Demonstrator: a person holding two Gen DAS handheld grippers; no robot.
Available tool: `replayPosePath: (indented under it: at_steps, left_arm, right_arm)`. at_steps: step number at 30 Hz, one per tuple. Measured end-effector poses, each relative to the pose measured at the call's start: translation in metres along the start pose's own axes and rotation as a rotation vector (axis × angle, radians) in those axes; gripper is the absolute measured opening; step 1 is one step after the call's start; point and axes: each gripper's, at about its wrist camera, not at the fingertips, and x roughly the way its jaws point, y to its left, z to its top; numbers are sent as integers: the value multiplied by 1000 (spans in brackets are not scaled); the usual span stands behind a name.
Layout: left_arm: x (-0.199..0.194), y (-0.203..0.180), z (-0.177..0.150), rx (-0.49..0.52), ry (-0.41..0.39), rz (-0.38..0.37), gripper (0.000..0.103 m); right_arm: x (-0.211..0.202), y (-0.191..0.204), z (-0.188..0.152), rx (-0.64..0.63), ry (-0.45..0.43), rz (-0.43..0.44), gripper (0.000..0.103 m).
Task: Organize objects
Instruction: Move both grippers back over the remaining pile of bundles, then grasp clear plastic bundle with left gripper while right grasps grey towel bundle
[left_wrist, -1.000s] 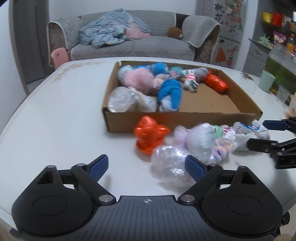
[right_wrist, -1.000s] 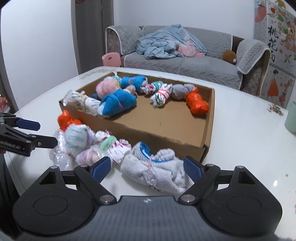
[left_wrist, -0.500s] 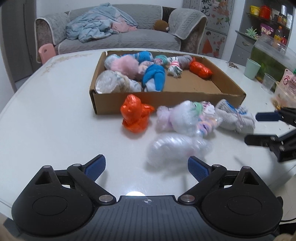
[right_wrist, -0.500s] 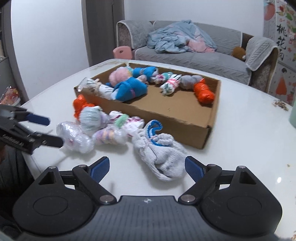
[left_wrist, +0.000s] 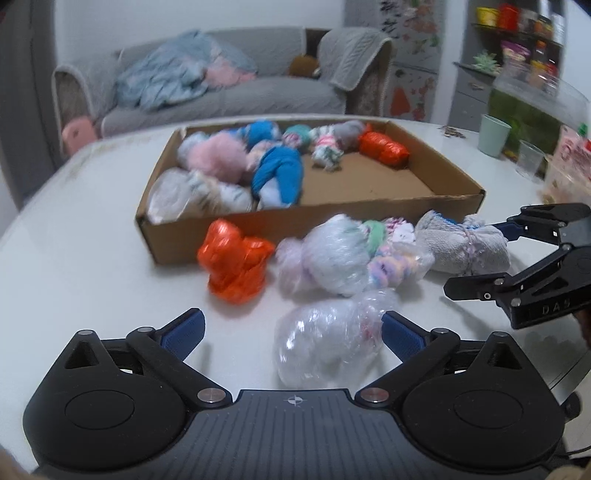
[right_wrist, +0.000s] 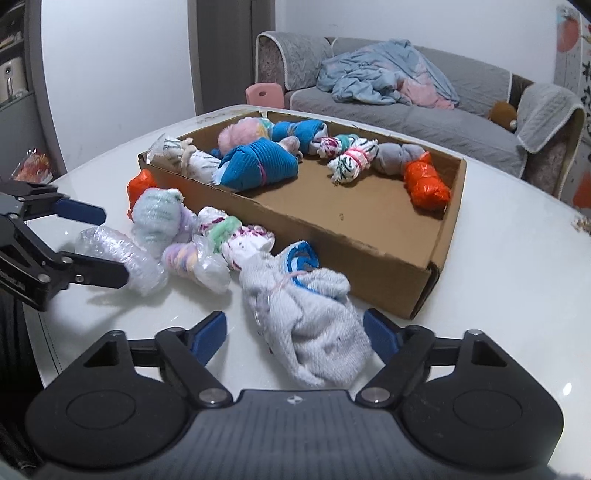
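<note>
Left gripper (left_wrist: 291, 328): jaws opening, clear wrapped bundle (left_wrist: 328, 339) between them, unpressed
Right gripper (right_wrist: 295, 334): jaws closing around grey sock bundle (right_wrist: 310, 317), beside box (right_wrist: 369, 243)

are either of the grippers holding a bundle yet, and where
Neither yet. The left gripper, opening, straddles the clear-wrapped bundle; the right gripper, closing, straddles the grey sock bundle's near end.

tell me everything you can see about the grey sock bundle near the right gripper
The grey sock bundle is a soft, knitted, light grey roll with a blue-striped cuff showing on top and a thin tie around it. It lies on the white table beside the cardboard box, between the closing jaws of the right gripper, not yet pinched.
</note>
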Motion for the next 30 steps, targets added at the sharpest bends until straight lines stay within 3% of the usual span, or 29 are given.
replayPosePath:
  at_steps: [1, 5, 8, 16, 19, 21, 30]
  left_arm:
    - [1, -2, 0, 23, -8, -7, 100]
    - [5, -3, -2, 39, 19, -99, 74]
    - [5, -10, -6, 59, 29, -121, 61]
    - [-1, -9, -8, 58, 39, -140, 54]
    - [-4, -5, -10, 45, 45, -144, 54]
    - [-7, -2, -12, 37, 49, -146, 53]
    - [-38, 12, -12, 15, 26, -161, 52]
  right_arm:
    - [-1, -1, -1, 8, 0, 4, 73]
    - [-6, -2, -3, 25, -12, -4, 58]
    - [-5, -3, -4, 35, -14, 1, 56]
    - [-1, -3, -2, 21, -28, -4, 65]
    - [4, -3, 0, 33, -31, 14, 60]
    - [2, -2, 1, 39, -36, 23, 49]
    - [-45, -8, -2, 53, -86, -1, 45]
